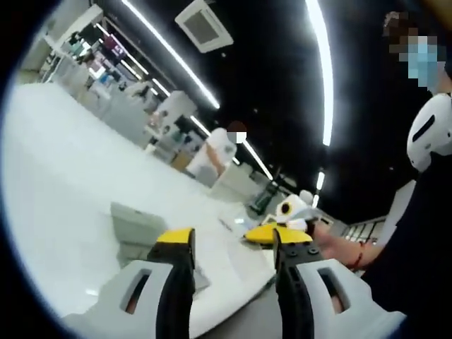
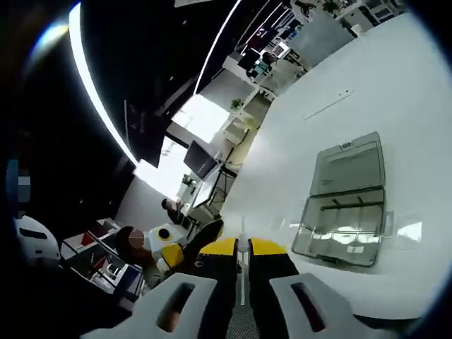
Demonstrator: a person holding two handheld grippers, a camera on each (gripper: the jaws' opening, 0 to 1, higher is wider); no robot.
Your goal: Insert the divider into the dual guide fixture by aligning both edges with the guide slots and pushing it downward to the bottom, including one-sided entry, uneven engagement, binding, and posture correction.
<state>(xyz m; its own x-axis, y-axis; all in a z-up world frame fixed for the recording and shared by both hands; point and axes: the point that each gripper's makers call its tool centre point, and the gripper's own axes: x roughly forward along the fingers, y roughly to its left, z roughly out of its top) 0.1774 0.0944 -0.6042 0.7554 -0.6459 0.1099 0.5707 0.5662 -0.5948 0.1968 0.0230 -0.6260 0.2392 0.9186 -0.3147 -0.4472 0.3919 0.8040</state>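
My right gripper (image 2: 242, 248) is shut on a thin pale divider (image 2: 242, 229), which I see edge-on as a narrow line between the yellow-tipped jaws. The clear grey fixture case (image 2: 345, 205) lies open on the white table (image 2: 367, 92), ahead and to the right of the jaws, apart from them. In the left gripper view the same case (image 1: 138, 227) sits just beyond my left gripper (image 1: 229, 244), whose jaws stand open with nothing between them. The right gripper (image 1: 291, 212) comes in from the right, held by a hand (image 1: 332, 248).
The table edge (image 1: 233, 300) runs close under the left jaws. A person in dark clothes (image 1: 417, 240) stands at the right. Another person in white (image 1: 217, 152) and shelves stand far behind. The left gripper (image 2: 169, 251) shows low on the left in the right gripper view.
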